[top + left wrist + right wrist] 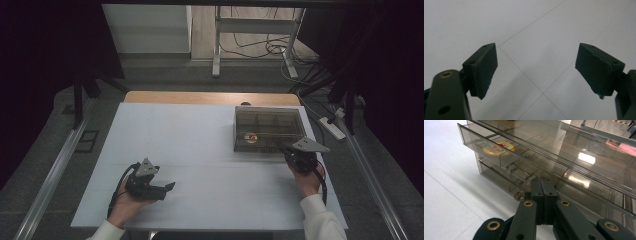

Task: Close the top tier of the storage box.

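closed fingers (543, 185) at drawer (499, 152) front, touching

A smoky clear drawer box (574, 167) sits right ahead of the right gripper (543, 185), top drawer (496, 150) pulled slightly out, a round yellow disc (497, 148) lying inside it.

High view: fixed overhead on the person's side, facing forward and down, taking in the whole white tabletop (200, 150) from far. Left gripper view: rides the left tool (536, 67), aimed down, close on bare tabletop. Right gripper view: rides the right tool (545, 183), low and near level, very close to the smoky drawer box (564, 162). Box shared with high view (269, 129).
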Motion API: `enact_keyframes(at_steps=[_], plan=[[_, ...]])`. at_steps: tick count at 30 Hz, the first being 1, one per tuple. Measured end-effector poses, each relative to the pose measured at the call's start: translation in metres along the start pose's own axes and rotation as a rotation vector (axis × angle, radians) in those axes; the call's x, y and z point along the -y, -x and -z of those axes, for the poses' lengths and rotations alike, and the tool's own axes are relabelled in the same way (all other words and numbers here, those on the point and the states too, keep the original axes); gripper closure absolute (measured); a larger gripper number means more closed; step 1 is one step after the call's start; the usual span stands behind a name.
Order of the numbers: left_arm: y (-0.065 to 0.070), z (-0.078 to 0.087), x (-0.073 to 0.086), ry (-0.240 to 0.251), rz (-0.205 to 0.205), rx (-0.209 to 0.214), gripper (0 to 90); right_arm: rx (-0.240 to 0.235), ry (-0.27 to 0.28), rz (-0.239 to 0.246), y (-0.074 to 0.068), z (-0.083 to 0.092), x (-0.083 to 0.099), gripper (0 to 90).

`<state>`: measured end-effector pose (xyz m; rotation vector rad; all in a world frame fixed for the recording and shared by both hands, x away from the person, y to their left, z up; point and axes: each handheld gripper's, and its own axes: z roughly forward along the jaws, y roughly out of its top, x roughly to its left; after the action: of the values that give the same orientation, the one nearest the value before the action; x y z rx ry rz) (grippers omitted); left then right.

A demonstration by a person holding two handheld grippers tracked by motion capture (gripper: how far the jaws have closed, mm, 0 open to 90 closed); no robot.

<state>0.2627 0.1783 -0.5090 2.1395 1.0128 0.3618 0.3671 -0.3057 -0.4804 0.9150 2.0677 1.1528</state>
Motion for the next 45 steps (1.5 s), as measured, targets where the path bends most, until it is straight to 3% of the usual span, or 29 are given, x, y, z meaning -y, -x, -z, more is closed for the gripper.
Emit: enact_keyframes(at_steps=[27,45], plan=[[-0.001,0.000,0.001,-0.002,0.003,-0.003,18.5,0.016,0.002,-0.009,0.007,-0.013,-0.003,89.2],[-0.002,0.001,0.002,0.003,0.006,-0.008,18.4,0.017,-0.004,-0.016,0.007,-0.011,-0.003,89.2]])
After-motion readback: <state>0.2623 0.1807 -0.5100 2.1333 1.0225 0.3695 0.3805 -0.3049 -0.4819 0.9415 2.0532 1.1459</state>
